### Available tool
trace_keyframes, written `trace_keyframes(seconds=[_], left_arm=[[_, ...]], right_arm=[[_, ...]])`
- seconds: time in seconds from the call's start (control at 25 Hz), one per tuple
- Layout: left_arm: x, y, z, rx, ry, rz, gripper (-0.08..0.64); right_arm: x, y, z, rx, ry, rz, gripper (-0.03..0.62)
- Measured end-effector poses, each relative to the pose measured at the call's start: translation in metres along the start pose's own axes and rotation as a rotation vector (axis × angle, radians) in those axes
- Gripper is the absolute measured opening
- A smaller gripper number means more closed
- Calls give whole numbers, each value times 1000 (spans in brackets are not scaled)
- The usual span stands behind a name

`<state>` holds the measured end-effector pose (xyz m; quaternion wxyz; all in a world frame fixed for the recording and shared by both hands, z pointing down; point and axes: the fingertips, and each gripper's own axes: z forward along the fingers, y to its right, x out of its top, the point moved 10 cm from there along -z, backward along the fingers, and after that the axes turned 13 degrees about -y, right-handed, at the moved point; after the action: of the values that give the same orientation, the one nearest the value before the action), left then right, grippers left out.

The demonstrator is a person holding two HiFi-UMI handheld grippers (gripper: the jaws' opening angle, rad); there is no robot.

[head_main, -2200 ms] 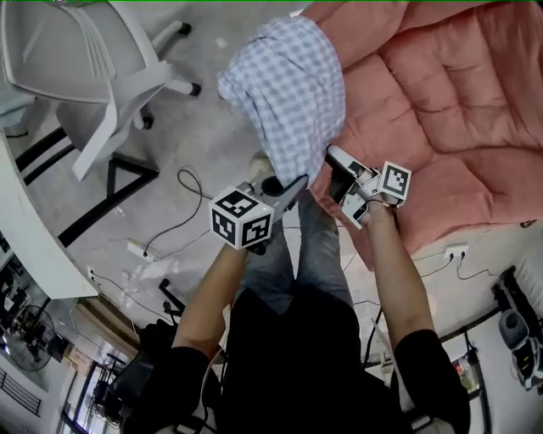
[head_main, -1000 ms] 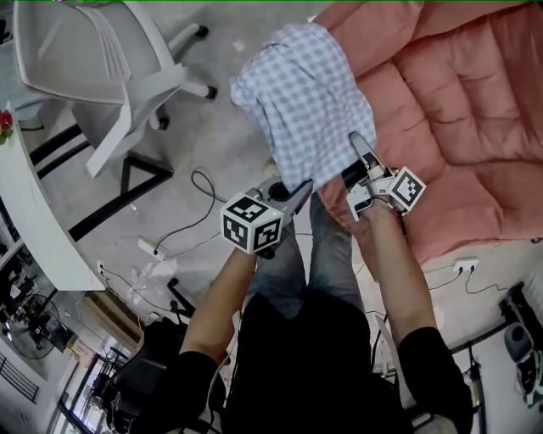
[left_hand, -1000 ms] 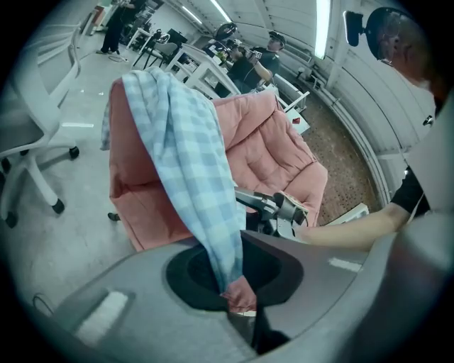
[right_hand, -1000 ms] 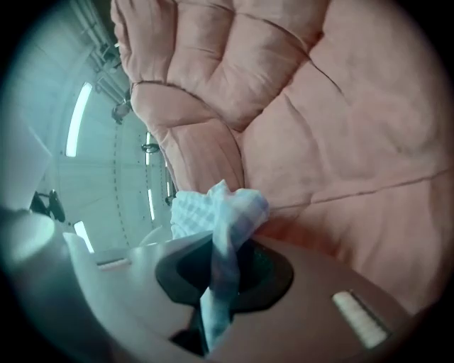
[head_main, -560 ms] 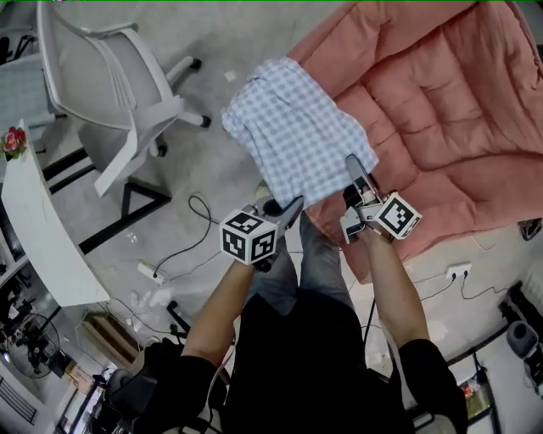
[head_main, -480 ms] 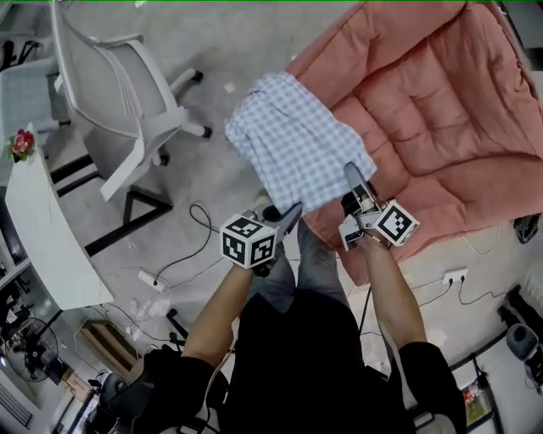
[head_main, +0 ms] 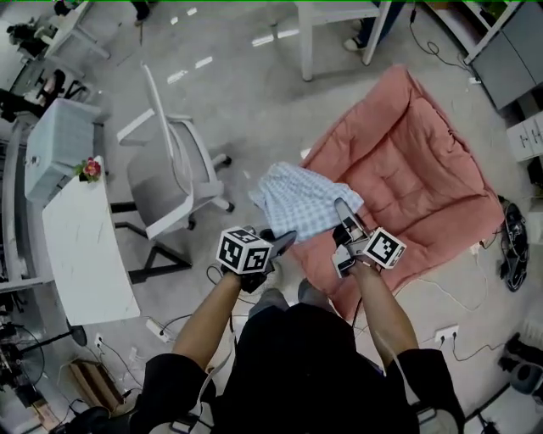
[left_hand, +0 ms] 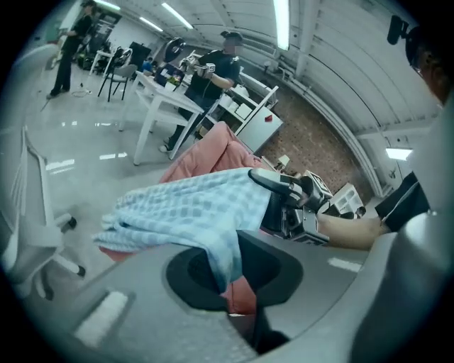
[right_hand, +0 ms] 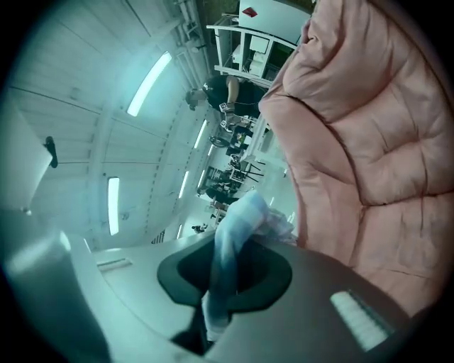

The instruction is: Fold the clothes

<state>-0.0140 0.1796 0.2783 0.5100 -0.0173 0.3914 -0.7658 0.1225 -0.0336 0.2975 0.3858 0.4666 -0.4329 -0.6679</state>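
Grey floor bears a pink quilt; left gripper and right gripper each clamp the checked shirt, stretched between them.

I read this as an open lab-style workspace: white desks, swivel chair, loose floor cables, strip lights overhead.
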Motion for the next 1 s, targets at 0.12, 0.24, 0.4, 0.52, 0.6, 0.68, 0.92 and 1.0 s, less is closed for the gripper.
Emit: trace_keyframes(seconds=[0.12,0.24,0.4,0.52,0.6,0.68,0.92,1.0], left_arm=[[23,19,-25,16,24,64,40],[46,39,-50,-9,54,136,40],[83,62,-64,-91,66,212,40],[108,74,-58,-129,27,267,40],[121,83,-46,-158,2,299,40],[131,93,-27,-188,-25,327,40],[157,112,43,-229,-171,421,40],[168,114,63,-244,-233,479,40]], right_arm=[[14,-29,-6,48,15,-14,23],[34,-67,-14,108,48,-98,23],[62,-100,-29,158,123,-162,23],[74,-110,-53,142,177,-199,23],[79,-112,-72,127,219,-218,23],[83,-108,-94,105,273,-217,23],[82,-83,-150,-64,432,-202,23],[75,-71,-161,-143,506,-178,23]])
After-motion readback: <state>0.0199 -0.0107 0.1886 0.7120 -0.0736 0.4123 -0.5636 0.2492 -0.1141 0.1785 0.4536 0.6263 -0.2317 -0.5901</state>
